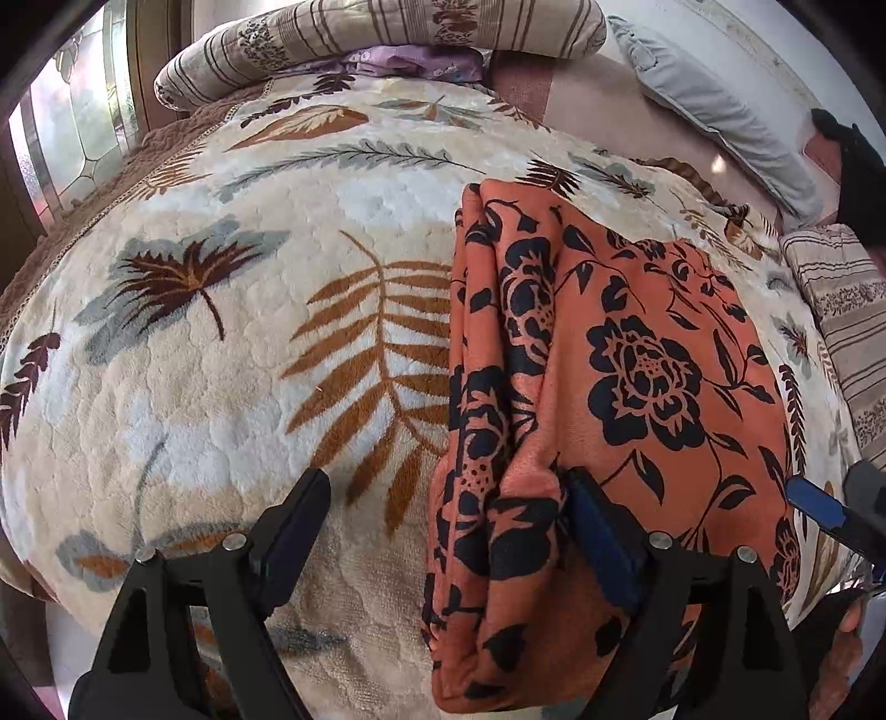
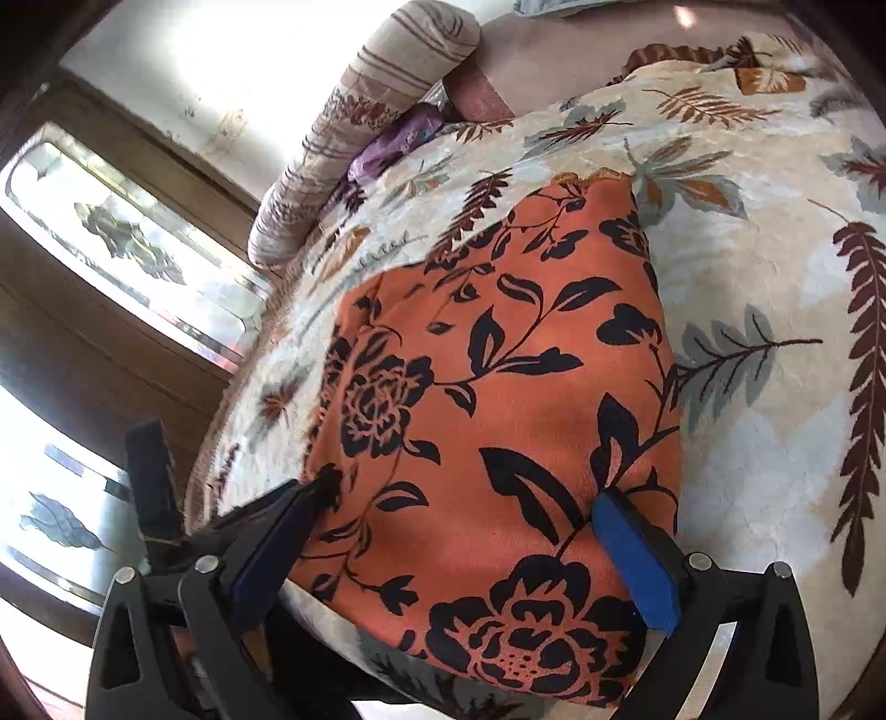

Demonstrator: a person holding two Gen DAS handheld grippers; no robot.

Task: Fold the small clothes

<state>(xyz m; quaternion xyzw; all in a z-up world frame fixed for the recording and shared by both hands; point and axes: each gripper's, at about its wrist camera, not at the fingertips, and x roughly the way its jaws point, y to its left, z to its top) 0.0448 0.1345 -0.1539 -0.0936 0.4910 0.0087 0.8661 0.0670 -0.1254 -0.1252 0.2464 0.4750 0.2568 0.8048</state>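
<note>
Cloth is all there is to handle here: an orange garment (image 1: 626, 354) printed with black flowers, already doubled into a thick pad, lying on the leaf-patterned blanket (image 1: 232, 354) that covers the bed. It looks soft, limp and light, a plush sort of knit that should drape and sag when lifted and slide little on the fleecy blanket beneath.

The left gripper (image 1: 443, 493) has its jaws wide apart, with no pad pressing on anything. The bunched, rolled edge of the garment lies between them, against the inner face of the right-hand finger, and bare blanket fills the rest of the gap. That rolled edge is the likely place to pinch, since several layers stack there; a shallow bite may catch only the top layer and let the fold spill open.

The right gripper (image 2: 459, 498) also stands apart, straddling the near part of the garment, its fingertips (image 2: 609, 507) resting at or just above the fabric without visibly squeezing it.

Beyond both sets of jaws the blanket runs clear, so there is room to carry a fold forward. Striped pillows (image 1: 382, 33) lie well ahead; behind the jaws the bed edge is near, and a corner of cloth could slip over it.
</note>
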